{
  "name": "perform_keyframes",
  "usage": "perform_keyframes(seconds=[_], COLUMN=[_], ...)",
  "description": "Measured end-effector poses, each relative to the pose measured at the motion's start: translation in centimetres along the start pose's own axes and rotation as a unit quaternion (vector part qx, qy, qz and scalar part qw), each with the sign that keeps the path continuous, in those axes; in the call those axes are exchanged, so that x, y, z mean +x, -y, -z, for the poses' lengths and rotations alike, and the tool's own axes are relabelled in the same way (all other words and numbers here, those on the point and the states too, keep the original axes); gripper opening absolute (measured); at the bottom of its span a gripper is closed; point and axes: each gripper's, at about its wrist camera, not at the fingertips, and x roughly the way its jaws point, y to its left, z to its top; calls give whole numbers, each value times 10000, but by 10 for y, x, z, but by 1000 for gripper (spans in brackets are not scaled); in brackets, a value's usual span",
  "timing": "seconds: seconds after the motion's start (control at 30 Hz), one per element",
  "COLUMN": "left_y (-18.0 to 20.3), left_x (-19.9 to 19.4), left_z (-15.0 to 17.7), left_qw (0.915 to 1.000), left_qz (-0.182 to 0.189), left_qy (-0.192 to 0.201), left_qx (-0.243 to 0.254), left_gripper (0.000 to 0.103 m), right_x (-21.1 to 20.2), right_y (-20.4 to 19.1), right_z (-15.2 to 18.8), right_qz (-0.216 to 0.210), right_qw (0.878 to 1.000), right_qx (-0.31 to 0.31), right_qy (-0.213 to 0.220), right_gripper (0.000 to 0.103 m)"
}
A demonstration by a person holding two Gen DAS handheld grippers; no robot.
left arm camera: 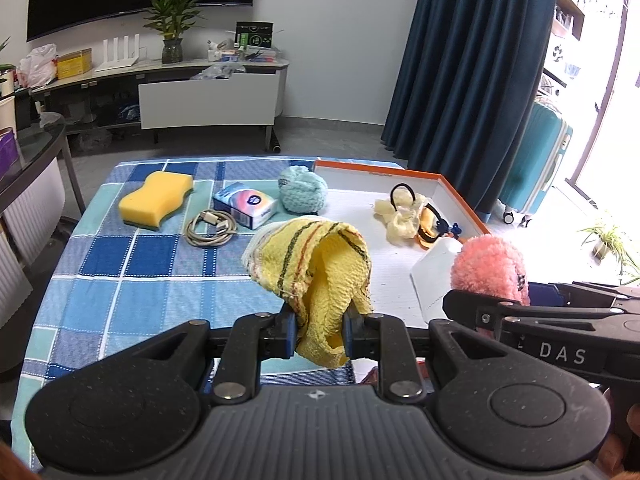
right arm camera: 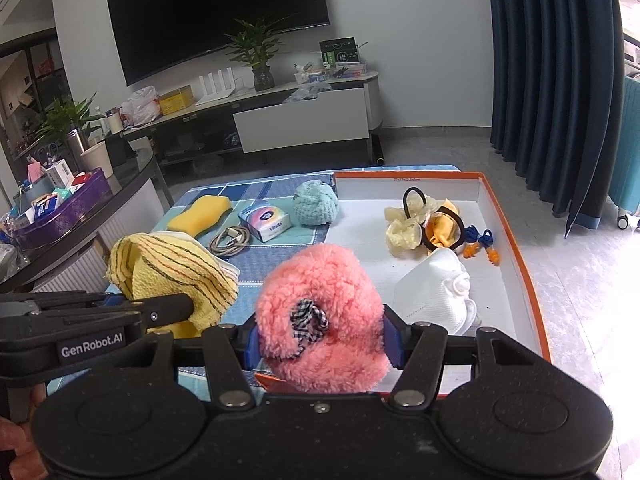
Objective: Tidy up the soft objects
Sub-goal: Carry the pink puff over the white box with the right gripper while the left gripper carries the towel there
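Nearest, the left gripper pinches a yellow striped cloth, and the right gripper clamps a pink fluffy toy (a checked bow on its front) above the near edge of the orange-rimmed tray. In the tray lie a white mask, then scrunchies and earplugs. Toward the bench's far edge sit a cable, tissue pack, blue yarn ball and yellow sponge.

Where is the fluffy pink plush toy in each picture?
Left wrist view: fluffy pink plush toy at the right edge, behind the other hand-held gripper's arm.
Right wrist view: plush toy bottom centre, between the jaws.
Shared landmark: orange-rimmed white tray, just behind it.
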Motion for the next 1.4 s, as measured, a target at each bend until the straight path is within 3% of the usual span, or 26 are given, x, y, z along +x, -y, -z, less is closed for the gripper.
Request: perform_keyframes(seconds=[0.83, 1.4], left_y=[58, 75], left_x=[36, 56], left_z=[-14, -15], left_qw=[9973, 9960], left_qz=[587, 679], left_qy=[-95, -241], left_qx=[430, 530], left_gripper=[23, 23], right_x=[-11, 3], right_y=[74, 91], right_z=[-7, -8], right_qz=[741, 846], right_qw=[9959, 9949], right_qx=[497, 542], right_qy=[180, 87], right_gripper=[69, 69])
